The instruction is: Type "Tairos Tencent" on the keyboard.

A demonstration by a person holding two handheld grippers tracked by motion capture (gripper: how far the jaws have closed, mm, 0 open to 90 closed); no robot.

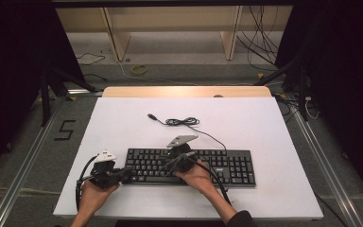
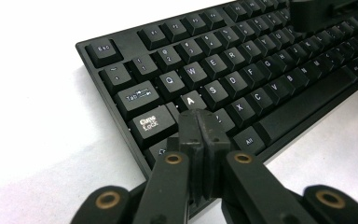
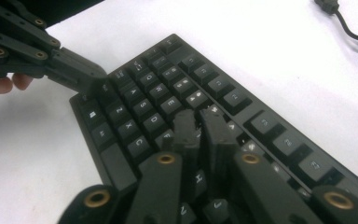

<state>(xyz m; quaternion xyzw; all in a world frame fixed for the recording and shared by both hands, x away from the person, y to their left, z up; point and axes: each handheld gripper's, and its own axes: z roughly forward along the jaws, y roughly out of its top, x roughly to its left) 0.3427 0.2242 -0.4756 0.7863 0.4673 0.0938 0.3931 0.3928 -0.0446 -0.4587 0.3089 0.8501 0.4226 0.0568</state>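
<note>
Lying lengthwise across the near half of the white table (image 1: 123, 123), the black keyboard (image 1: 227, 165) is set with its long axis running from the person's left to right, and both grippers are placed over its left half; the left gripper (image 1: 125, 174) is held at the left end, its jaws closed flat together with nothing between them, the joined tips poised over the home row by the A key (image 2: 190, 100), just beside Caps Lock (image 2: 150, 124); whether a key is actually being touched cannot be told. The right gripper (image 1: 170, 166) is held further along the key field, toward the middle, its jaws drawn nearly together with only a thin slit left and nothing gripped, tips over the keys right of the D and F column. The left-end keys are nearer the left gripper, the central letters nearer the right; any coming press would be judged a short downward move from each closed tip. The keyboard's cable (image 1: 184, 122) lies coiled behind, well apart.
</note>
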